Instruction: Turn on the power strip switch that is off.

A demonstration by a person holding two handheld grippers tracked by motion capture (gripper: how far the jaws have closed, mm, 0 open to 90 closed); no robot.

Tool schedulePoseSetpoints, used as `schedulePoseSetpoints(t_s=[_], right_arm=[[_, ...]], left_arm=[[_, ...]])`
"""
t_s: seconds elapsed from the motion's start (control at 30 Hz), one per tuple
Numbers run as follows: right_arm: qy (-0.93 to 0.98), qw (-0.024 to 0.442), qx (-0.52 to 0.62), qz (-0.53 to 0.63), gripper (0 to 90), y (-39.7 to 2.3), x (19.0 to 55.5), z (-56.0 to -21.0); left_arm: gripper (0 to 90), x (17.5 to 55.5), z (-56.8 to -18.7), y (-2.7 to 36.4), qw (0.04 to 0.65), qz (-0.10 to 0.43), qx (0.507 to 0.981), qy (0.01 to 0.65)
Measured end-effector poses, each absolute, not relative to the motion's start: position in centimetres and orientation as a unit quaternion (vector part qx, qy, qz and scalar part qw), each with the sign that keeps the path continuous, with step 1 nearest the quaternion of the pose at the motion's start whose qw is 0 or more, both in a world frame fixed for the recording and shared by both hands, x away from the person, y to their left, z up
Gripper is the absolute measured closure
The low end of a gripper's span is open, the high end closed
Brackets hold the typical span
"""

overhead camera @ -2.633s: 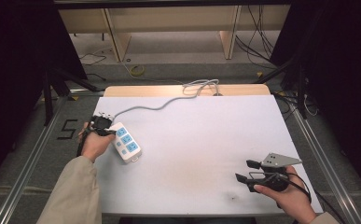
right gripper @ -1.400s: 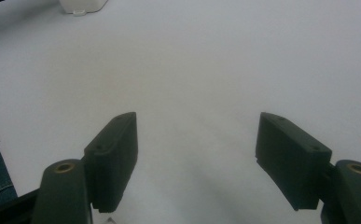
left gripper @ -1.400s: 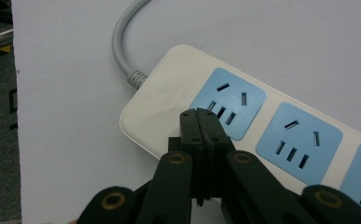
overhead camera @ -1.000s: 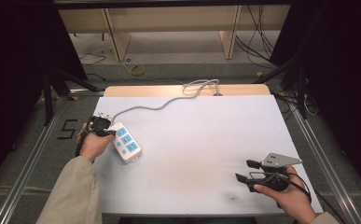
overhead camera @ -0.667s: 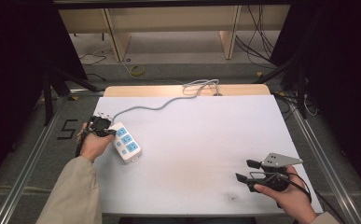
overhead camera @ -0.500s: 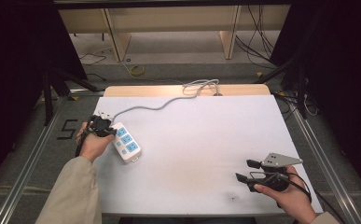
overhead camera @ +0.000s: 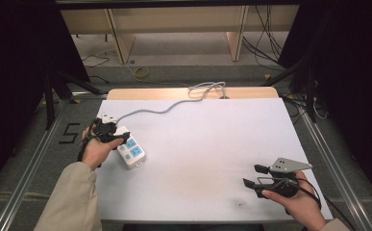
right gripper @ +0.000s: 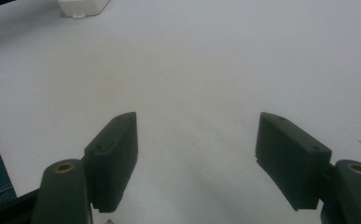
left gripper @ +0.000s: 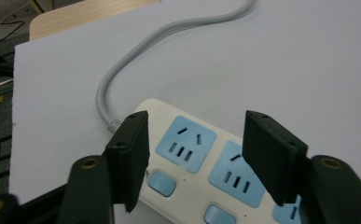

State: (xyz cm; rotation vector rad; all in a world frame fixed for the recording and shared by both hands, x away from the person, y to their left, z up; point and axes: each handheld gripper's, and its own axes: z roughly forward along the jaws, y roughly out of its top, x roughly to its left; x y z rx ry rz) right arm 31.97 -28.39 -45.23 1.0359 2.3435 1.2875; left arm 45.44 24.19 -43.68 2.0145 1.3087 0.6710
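A white power strip (overhead camera: 131, 152) with blue sockets lies at the table's left side, and its grey cable (overhead camera: 164, 109) runs to the far edge. My left gripper (overhead camera: 110, 133) hovers at the strip's cable end. In the left gripper view my left gripper (left gripper: 197, 122) is open; its jaws have just been opening. The power strip (left gripper: 201, 163) lies below and between them, and the pads do not press on it. My right gripper (overhead camera: 252, 175) rests near the front right of the table. There my right gripper (right gripper: 197, 122) stands open with nothing between its jaws.
The white table top (overhead camera: 207, 144) has a wooden strip (overhead camera: 150, 93) along its far edge, where the cable coils. Metal rails and dark floor flank the table. In the right gripper view the power strip's end (right gripper: 82, 7) shows far off.
The left gripper's jaws seem slightly wider apart over the strip's cable end. Both hands and the power strip stay where they were.
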Motion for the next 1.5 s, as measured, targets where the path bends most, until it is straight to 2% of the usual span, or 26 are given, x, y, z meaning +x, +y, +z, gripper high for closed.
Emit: schedulePoseSetpoints(t_s=[0.1, 0.7, 0.93, 1.5], right_arm=[[0.810, 0.136, 0.358, 0.445, 30.3, -28.4, 32.0, -45.2], [0.811, 0.134, 0.355, 0.444, 29.9, -28.3, 31.9, -45.3], [0.813, 0.134, 0.354, 0.443, 29.7, -28.3, 32.0, -45.3], [0.813, 0.135, 0.355, 0.441, 29.7, -28.3, 32.0, -45.3]], left_arm=[[31.0, 44.8, -43.5, 23.1, 0.329, 0.239, 0.777, 0.481], [18.7, 39.5, -43.1, 17.6, 0.433, 0.177, 0.804, 0.367], [15.9, 37.4, -43.5, 17.2, 0.452, 0.201, 0.802, 0.334], [15.8, 33.0, -44.8, 18.5, 0.421, 0.195, 0.825, 0.323]])
